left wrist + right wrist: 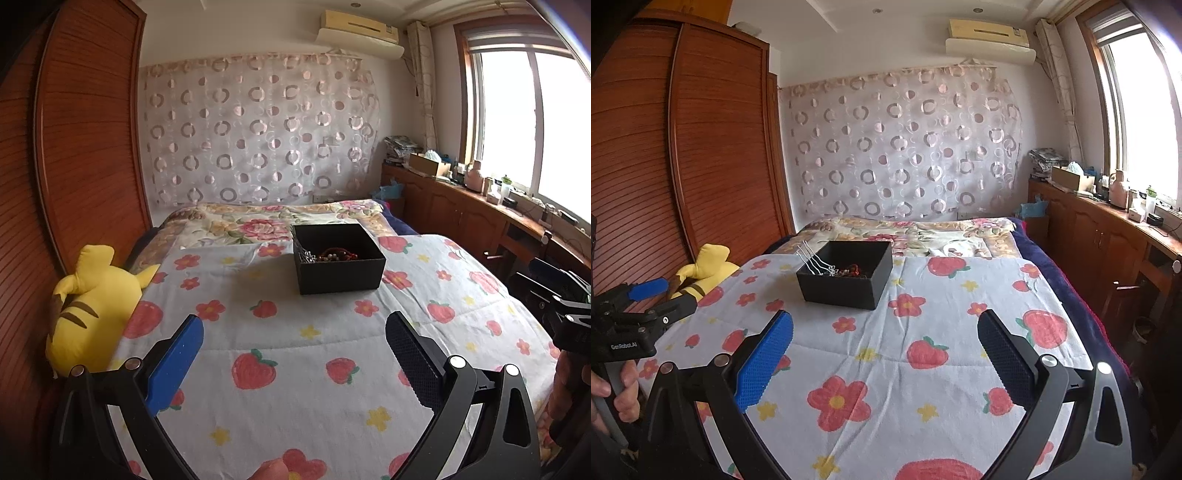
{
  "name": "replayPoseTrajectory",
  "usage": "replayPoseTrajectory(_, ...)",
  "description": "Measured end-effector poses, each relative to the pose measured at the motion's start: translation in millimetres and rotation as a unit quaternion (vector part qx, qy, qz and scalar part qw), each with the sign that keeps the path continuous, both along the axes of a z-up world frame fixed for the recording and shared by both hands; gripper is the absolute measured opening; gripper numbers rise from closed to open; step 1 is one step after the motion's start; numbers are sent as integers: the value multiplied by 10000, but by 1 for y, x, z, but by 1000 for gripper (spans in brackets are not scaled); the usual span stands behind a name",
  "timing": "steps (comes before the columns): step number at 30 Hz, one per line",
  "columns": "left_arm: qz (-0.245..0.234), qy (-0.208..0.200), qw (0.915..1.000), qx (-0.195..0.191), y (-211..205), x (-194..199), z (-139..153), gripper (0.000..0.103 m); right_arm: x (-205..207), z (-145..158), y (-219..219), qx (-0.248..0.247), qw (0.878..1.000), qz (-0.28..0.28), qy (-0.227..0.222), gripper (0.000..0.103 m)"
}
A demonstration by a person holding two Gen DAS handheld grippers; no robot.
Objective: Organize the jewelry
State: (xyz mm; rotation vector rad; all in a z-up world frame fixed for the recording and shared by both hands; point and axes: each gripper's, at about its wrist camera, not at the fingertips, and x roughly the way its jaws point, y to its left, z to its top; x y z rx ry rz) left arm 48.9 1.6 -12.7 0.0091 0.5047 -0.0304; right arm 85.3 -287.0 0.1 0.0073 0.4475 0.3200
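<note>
Black cardboard, open at the top: that is the box (339, 258) I am working toward, and it sits on the strawberry-and-flower bedspread (295, 369) near the middle of the bed, well ahead of both tools. Inside it I can make out a tangle of red and dark beads (338, 254) along the near wall, and beside them some thin silver hairpins (812, 258) that lean up over the left rim in my right camera. I cannot tell the pieces apart any finer than that.

My left gripper (295, 354) hangs above the bedspread with its jaws spread wide and nothing between them, one blue pad and one black pad on either side of bare fabric. My right gripper (886, 350) is the same, jaws wide apart and empty, pointing at the box from slightly to the right. In the right camera I see the left tool off to the side, with the hand (626, 391) wrapped round its handle.

A yellow plush toy (88, 314) lies at the left edge of the bed against the wooden wardrobe (85, 147).
</note>
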Motion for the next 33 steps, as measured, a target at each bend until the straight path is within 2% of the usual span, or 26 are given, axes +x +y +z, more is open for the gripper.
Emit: replayPoseTrajectory(33, -14, -97, 10000, 8, 2, -11, 8, 95, -5, -4, -2, 20, 10000, -34, -43, 101)
